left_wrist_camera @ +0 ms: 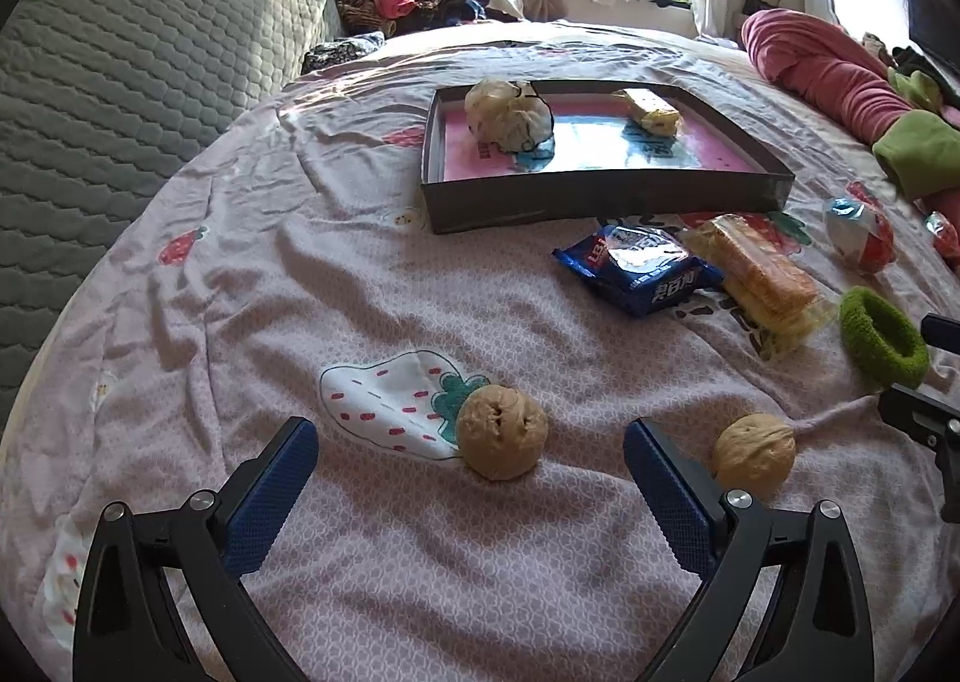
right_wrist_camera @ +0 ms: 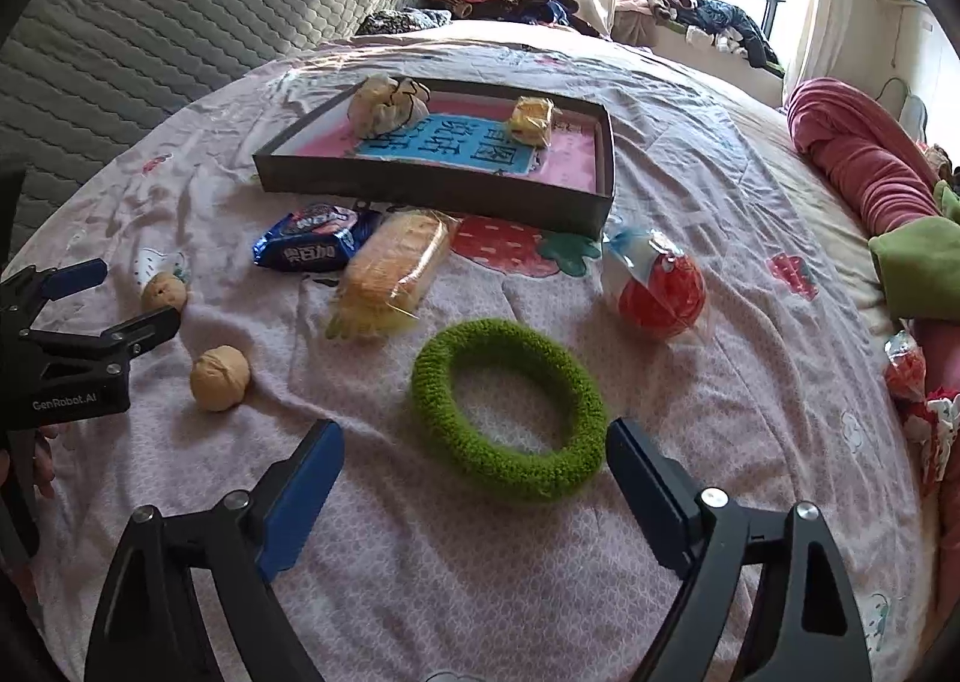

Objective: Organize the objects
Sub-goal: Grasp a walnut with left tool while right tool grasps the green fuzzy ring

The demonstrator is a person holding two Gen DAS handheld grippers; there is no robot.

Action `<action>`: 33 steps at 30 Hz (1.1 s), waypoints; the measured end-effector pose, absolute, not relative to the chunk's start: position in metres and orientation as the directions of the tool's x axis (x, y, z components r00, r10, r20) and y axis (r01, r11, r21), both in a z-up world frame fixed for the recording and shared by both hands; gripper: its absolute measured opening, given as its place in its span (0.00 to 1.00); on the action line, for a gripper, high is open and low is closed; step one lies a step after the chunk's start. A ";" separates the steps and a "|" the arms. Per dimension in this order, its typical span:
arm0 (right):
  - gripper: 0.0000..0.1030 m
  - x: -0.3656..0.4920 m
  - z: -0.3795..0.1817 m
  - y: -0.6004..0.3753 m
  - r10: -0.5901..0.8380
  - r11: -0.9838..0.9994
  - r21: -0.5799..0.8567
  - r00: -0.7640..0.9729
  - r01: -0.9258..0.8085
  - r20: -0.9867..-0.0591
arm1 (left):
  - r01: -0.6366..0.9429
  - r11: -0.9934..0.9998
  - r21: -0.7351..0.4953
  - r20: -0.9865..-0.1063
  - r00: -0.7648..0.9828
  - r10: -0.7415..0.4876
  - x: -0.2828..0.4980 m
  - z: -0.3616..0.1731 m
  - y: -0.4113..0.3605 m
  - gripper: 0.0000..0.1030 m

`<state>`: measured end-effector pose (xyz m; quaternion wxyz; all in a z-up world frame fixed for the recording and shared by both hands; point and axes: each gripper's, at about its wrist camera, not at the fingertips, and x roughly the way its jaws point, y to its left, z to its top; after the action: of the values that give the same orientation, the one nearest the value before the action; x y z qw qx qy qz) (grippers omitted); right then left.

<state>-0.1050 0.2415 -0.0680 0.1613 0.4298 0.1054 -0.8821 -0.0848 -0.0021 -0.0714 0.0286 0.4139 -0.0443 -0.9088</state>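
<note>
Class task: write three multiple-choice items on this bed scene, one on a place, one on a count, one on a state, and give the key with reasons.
1. Where does the green ring lie?
A. in the tray
B. on the bedsheet
C. on the pillow

2. How many walnuts lie on the sheet?
A. one
B. two
C. four

3. How do the left tongs stand?
A. open
B. shut on a walnut
C. shut on nothing

Key: 1 B, it lies on the bedsheet before the right tongs, outside the tray. 2 B, near walnut and far walnut. 3 A, fingers wide apart, gripping nothing.

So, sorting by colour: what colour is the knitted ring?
Green; the knitted ring shows best in the right wrist view.
</note>
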 end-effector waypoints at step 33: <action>0.15 -0.107 -0.077 0.233 -0.220 -0.923 -0.010 -0.549 0.385 -0.806 | -0.076 -0.997 0.020 -0.774 -0.632 0.032 -0.088 -0.078 0.016 0.32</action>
<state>-0.1068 0.2329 -0.0770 0.1728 0.4422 0.0931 -0.8752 -0.0878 0.0163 -0.0781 -0.0299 0.4277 -0.0255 -0.9031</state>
